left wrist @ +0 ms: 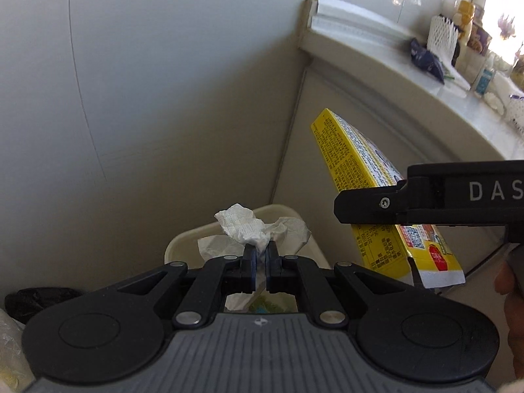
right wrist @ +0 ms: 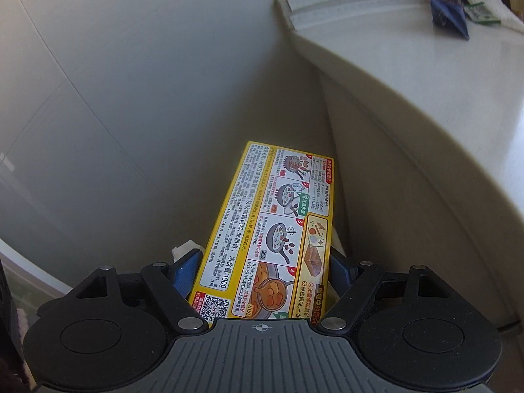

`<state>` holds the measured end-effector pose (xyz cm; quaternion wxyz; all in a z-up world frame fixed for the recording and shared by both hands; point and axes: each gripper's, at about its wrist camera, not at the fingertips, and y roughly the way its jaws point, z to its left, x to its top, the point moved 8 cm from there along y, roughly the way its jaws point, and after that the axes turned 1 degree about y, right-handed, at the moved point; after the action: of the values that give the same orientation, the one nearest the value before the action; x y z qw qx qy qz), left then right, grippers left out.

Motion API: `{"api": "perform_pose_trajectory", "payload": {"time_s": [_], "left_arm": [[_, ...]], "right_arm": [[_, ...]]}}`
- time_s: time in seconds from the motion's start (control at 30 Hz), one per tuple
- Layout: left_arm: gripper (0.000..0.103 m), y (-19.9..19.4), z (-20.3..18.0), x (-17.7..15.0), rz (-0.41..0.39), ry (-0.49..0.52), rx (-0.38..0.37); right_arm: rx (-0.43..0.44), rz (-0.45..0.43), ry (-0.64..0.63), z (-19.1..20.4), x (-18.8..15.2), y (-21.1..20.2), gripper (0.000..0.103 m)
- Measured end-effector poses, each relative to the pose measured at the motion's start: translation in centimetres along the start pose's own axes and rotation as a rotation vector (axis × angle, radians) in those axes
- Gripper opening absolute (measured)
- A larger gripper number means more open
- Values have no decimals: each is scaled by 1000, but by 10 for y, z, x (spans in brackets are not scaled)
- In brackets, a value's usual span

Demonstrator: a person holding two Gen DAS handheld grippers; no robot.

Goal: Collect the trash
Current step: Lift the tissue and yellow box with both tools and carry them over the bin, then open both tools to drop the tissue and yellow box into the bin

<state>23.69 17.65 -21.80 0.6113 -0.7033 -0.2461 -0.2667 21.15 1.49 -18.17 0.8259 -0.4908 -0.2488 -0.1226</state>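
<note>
The left hand-held gripper is pinching a crumpled tissue above the bin; the right hand-held gripper is gripping a yellow box

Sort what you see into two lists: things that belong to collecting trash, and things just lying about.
In the job:
- crumpled white tissue in left gripper
- yellow printed cardboard box in right gripper
- cream plastic bin

Lying about:
- dark blue foil wrapper on pale countertop
- white lattice basket

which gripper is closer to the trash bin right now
Left. The left gripper, shut on a crumpled tissue, hangs directly over the bin; the right gripper holds the yellow box off to its right.
</note>
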Motion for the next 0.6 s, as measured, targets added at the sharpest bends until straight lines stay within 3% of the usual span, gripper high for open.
{"api": "perform_pose_trajectory", "payload": {"time_s": [0.3,0.6], "left_arm": [[5,36,15,-39,74,-2,24],[5,69,14,-57,103,24,17]], "right_arm": [[-22,78,-37,-20,-33,45,80],[-41,168,-23,-48,-42,105,81]]}}
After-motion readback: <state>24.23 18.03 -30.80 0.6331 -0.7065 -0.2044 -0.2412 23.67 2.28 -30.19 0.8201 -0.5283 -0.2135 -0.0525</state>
